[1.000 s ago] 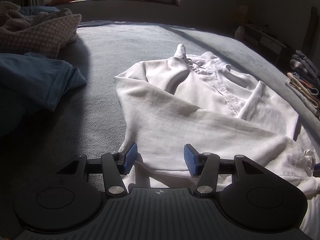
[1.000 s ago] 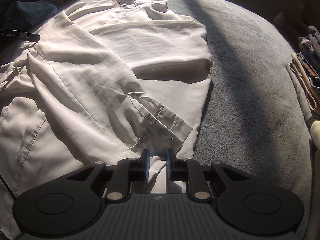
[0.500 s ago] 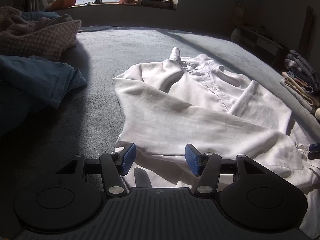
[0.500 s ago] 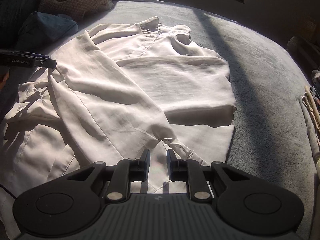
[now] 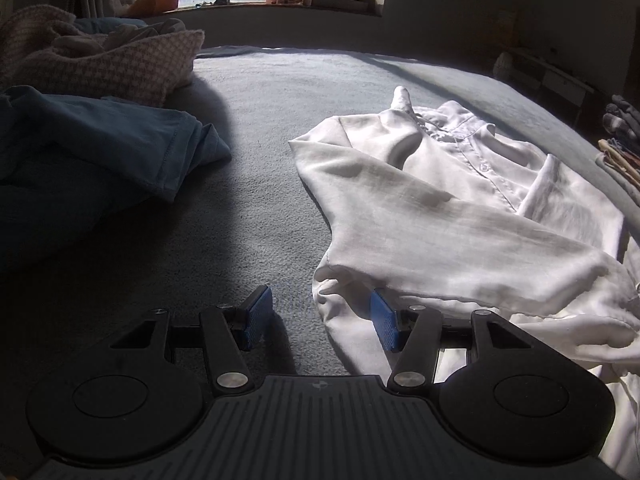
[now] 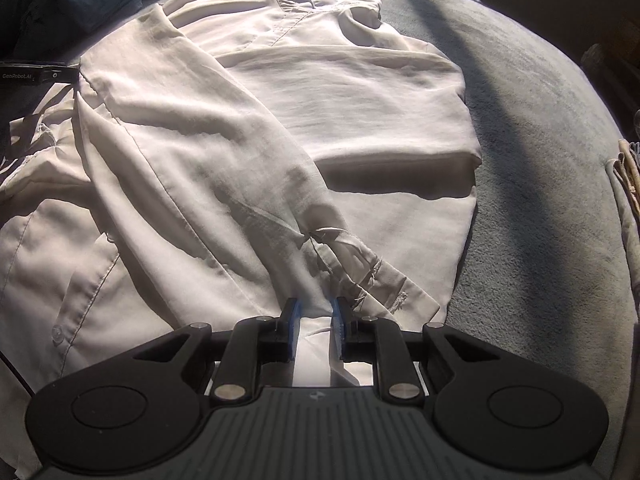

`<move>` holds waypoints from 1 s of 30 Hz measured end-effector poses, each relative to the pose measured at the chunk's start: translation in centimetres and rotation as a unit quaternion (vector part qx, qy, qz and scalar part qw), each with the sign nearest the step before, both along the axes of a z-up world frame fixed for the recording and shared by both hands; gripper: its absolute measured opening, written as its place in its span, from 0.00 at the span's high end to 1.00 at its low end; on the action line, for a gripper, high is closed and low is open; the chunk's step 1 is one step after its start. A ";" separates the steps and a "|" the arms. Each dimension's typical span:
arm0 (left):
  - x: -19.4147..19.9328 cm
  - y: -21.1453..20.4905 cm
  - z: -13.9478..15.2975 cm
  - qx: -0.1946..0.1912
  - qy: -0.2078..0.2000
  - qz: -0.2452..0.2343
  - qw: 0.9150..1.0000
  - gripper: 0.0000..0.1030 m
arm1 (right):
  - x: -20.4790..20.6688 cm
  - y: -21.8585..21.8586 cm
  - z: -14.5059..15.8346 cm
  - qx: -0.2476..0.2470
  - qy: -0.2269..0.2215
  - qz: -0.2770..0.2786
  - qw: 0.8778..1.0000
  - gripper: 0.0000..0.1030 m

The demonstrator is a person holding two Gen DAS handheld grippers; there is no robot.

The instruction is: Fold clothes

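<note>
A white button-up shirt [image 5: 460, 208] lies spread on the grey bed cover [image 5: 260, 208], collar toward the far side. One long sleeve [image 6: 208, 148] is drawn diagonally across the shirt's [image 6: 360, 92] body. My right gripper [image 6: 316, 326] is shut on that sleeve near the cuff [image 6: 384, 284], with cloth bunched between its blue pads. My left gripper [image 5: 320, 320] stands open low at the shirt's near left edge. Its right pad [image 5: 384, 324] touches the fabric and its left pad [image 5: 258, 316] is over bare cover. The left gripper's body [image 6: 36, 76] shows at the right wrist view's left edge.
A dark blue garment [image 5: 100, 160] and a pink checked blanket [image 5: 112, 68] are heaped on the left. A stack of folded clothes [image 6: 628, 184] sits at the bed's right edge. A window sill [image 5: 280, 0] runs along the far wall.
My left gripper has shifted left, from over the shirt to its left edge, still open. My right gripper keeps its hold on the sleeve, which now lies straighter across the shirt.
</note>
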State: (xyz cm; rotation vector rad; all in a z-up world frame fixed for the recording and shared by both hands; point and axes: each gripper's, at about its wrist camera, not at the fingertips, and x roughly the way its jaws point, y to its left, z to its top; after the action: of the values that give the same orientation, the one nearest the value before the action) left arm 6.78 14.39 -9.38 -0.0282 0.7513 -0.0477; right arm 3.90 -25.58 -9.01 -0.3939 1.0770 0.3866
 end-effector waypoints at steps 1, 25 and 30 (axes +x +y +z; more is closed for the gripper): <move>0.3 0.0 -0.2 0.008 -0.003 0.004 1.000 0.48 | 0.0 0.0 0.0 -0.002 0.002 -0.001 1.000 0.81; -1.6 4.6 2.2 -0.009 -0.007 0.121 0.993 0.46 | 0.4 -1.1 1.5 0.002 0.006 -0.008 1.000 0.79; 1.4 3.7 4.2 -0.019 -0.038 0.097 0.994 0.46 | 4.0 -1.4 4.5 0.066 -0.007 -0.018 0.998 0.79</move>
State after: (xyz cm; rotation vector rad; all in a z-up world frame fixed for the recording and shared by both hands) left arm 8.15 18.05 -5.13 -0.1345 0.6686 0.1226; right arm 7.94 -26.99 -4.54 -0.2596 1.0384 0.4198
